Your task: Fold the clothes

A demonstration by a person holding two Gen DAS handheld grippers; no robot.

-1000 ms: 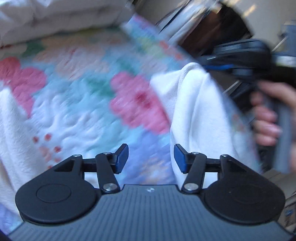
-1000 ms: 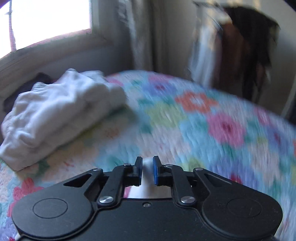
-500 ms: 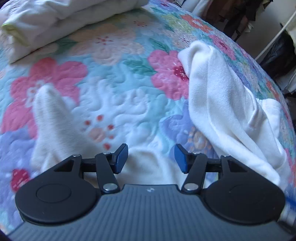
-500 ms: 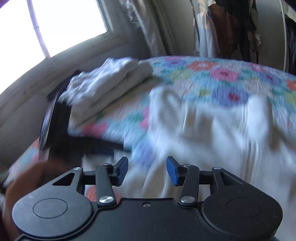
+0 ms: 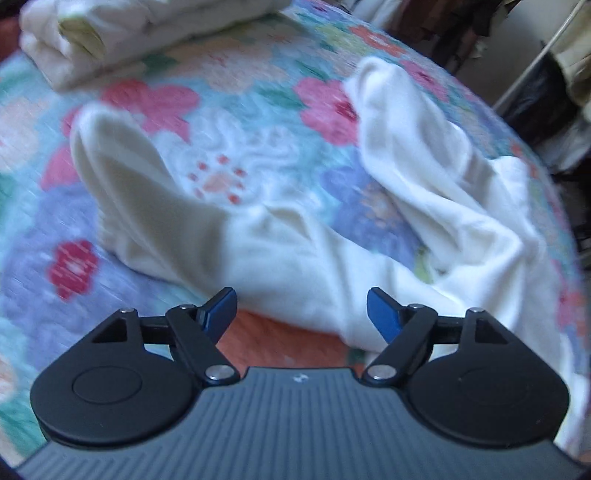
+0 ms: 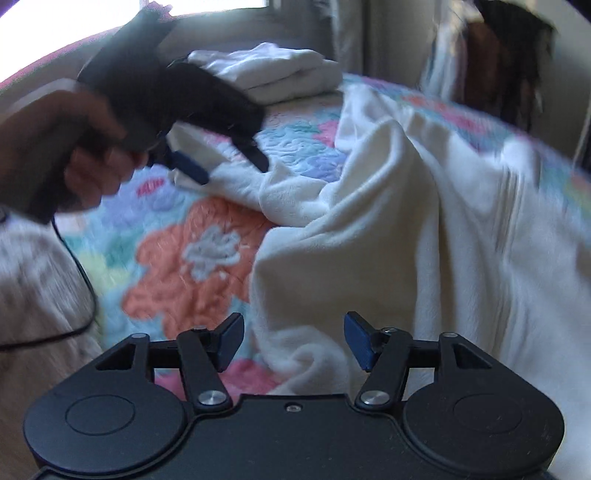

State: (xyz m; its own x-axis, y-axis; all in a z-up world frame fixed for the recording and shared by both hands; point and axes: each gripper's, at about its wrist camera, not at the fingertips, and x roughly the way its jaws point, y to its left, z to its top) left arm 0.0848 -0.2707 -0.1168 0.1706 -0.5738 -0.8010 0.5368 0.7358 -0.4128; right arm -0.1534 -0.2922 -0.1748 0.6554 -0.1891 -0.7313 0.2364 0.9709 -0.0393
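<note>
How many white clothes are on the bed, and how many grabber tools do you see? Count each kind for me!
Loose white garment lying on the quilt: 1
Folded white pile at the far edge: 1; how many pieces are in it cannot be told
Grippers: 2, the left gripper and the right gripper, both open
Total: 4

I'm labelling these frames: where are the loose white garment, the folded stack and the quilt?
white garment (image 5: 280,254), left wrist view, its middle.
folded stack (image 6: 280,72), right wrist view, top layer.
quilt (image 6: 192,258), right wrist view, orange flower patch.
</note>
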